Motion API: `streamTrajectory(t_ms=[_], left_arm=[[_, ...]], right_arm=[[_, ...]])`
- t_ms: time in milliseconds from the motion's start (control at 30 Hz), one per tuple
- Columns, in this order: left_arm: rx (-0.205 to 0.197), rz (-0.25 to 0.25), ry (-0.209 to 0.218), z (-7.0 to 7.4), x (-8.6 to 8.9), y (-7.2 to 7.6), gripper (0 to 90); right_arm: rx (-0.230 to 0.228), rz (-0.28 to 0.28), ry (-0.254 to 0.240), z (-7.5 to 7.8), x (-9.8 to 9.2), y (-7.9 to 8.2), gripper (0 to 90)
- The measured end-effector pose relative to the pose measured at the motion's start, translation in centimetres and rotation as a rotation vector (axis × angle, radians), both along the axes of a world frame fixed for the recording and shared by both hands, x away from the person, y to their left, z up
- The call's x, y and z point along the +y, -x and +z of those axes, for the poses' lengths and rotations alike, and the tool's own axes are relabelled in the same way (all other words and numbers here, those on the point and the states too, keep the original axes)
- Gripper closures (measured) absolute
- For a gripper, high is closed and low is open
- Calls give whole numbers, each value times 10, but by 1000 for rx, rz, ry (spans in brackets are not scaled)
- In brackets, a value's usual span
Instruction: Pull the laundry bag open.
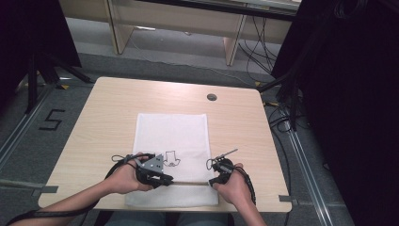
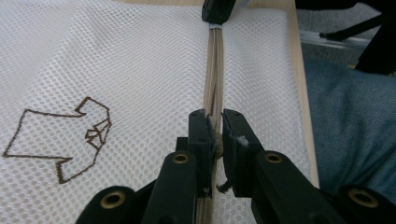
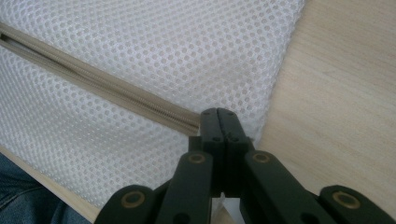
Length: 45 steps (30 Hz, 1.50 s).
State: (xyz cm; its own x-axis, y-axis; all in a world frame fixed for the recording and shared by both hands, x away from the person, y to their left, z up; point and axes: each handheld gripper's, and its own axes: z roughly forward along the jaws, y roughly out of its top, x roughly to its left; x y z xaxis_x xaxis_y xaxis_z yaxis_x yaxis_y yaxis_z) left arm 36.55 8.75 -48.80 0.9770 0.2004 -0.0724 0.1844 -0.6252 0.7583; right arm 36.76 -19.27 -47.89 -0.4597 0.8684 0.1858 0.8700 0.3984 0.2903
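Left claw [image 2: 215,135] pinches the zipper pull [image 2: 215,140]; right claw [image 3: 223,122], closed, anchors the mesh bag's [image 1: 171,132] zipper end, keeping it taut.

- Mesh bag [image 1: 171,136] flat on table [image 1: 103,117], toward its near edge.
- Zipper [image 1: 190,183] across bag's near end.
- Left gripper [image 1: 165,180] at zipper's left, right gripper [image 1: 212,181] at its right end.

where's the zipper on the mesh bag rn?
The zipper runs across the near end of the white mesh bag in the high view, between the left hand-held gripper and right hand-held gripper, below the shirt logo.
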Motion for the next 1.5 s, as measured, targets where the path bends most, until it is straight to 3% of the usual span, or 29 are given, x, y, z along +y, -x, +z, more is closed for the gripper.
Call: streamTrajectory(t_ms=[267,300,333,967,1167,1500], left_arm=[[-11,-14,-7,1,2,0,818],[1,-2,7,0,2,1,818],[-12,-7,-8,1,3,1,818],[3,6,-1,1,11,1,818],[-2,10,-20,0,16,0,818],[5,20,-7,-1,21,1,818]], right_arm=[[3,-7,1,0,0,0,900],[6,-9,-1,0,0,1,900],[6,-9,-1,0,0,1,900],[3,-12,7,0,0,0,900],[8,-11,0,0,0,0,900],[4,-13,8,0,0,0,900]])
